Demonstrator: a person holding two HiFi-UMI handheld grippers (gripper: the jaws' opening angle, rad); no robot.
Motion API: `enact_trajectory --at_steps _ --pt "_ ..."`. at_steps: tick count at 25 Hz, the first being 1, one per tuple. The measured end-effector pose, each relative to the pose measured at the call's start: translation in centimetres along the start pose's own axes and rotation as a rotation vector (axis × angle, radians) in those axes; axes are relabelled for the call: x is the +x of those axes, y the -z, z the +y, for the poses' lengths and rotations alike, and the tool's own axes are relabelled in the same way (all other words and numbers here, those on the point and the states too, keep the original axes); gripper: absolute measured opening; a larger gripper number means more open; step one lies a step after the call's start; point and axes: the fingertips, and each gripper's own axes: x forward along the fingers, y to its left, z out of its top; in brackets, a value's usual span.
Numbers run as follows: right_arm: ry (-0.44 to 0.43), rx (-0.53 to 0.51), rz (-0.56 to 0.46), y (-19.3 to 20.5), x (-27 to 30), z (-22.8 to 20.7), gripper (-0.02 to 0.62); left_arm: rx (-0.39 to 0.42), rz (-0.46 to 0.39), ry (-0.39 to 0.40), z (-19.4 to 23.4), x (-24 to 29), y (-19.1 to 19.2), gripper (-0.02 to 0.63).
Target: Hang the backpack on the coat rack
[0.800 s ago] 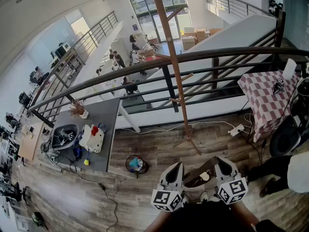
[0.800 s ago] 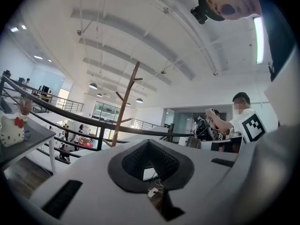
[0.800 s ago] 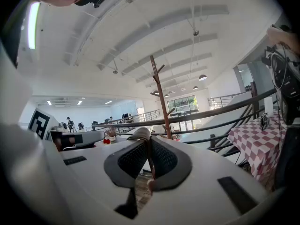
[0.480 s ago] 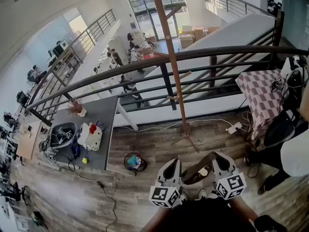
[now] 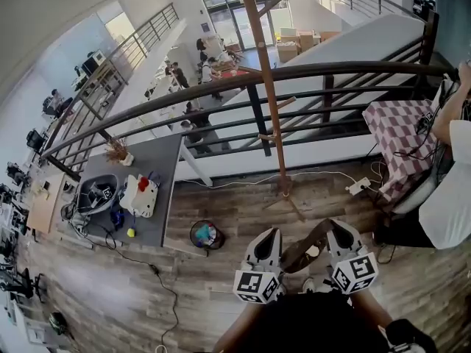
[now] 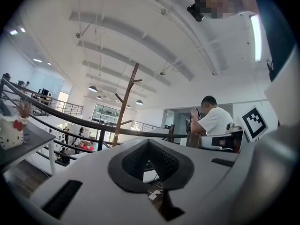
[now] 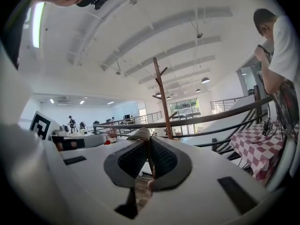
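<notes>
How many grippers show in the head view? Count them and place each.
2. The left gripper sits low, left of centre, jaws together. The right gripper is beside it to the right, shut on a brown strap that lies between them. None seems hidden.

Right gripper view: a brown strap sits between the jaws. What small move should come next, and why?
Probably lift and carry the strap forward toward the coat rack: the right gripper is shut on it, and the rack stands apart, ahead by the railing.
</notes>
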Motion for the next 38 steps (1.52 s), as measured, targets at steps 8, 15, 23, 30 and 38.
enact_trajectory --at_steps 8,15,23,30,38 --pt "0.0 0.018 -0.012 -0.3 -0.1 -0.1 0.026 0.012 0.005 -0.002 -0.4 0.3 -0.2 0.008" --pt "-0.019 0.008 -0.011 -0.6 -1.1 -0.2 0.026 0.008 0.002 -0.006 -1.6 0.5 -0.4 0.008" --pt "-0.059 0.025 -0.004 -0.8 -1.6 -0.5 0.026 0.016 0.006 -0.027 -3.2 1.3 -0.2 0.008" --pt "-0.093 0.028 -0.006 -1.1 -1.8 -1.2 0.026 0.022 0.018 -0.055 -4.3 1.0 0.3 0.008" --pt "-0.097 0.01 0.0 -0.9 -1.3 -2.0 0.026 0.025 0.025 -0.047 -4.4 2.0 0.5 0.008"
